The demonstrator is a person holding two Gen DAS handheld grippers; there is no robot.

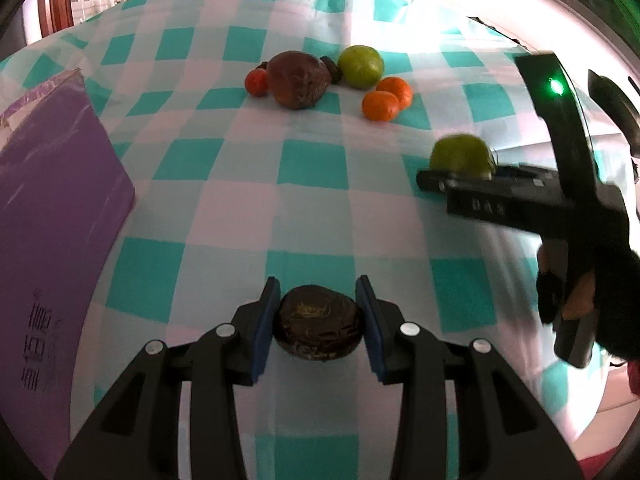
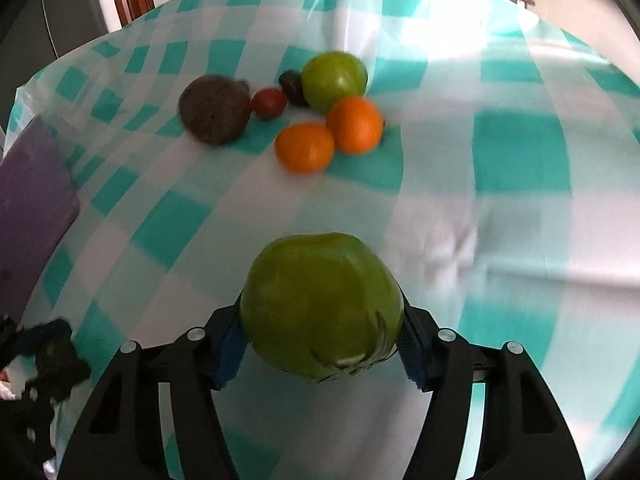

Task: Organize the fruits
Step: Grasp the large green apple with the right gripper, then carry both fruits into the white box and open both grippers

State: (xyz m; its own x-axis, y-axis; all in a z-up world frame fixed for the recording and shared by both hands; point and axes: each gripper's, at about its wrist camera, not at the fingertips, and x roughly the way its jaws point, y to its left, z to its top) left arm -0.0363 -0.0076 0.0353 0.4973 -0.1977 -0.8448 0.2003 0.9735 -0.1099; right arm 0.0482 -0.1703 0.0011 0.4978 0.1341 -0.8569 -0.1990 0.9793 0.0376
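Left fingers [image 1: 318,316] grip dark fruit [image 1: 319,329], right fingers [image 2: 320,344] green fruit [image 2: 320,304], above checkered tablecloth [image 1: 312,208].

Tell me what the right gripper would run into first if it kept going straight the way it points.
Probably bare checked tablecloth. The right gripper is shut on a green fruit and angled down at the cloth. The two oranges lie farther along, slightly left, but depth is unclear.
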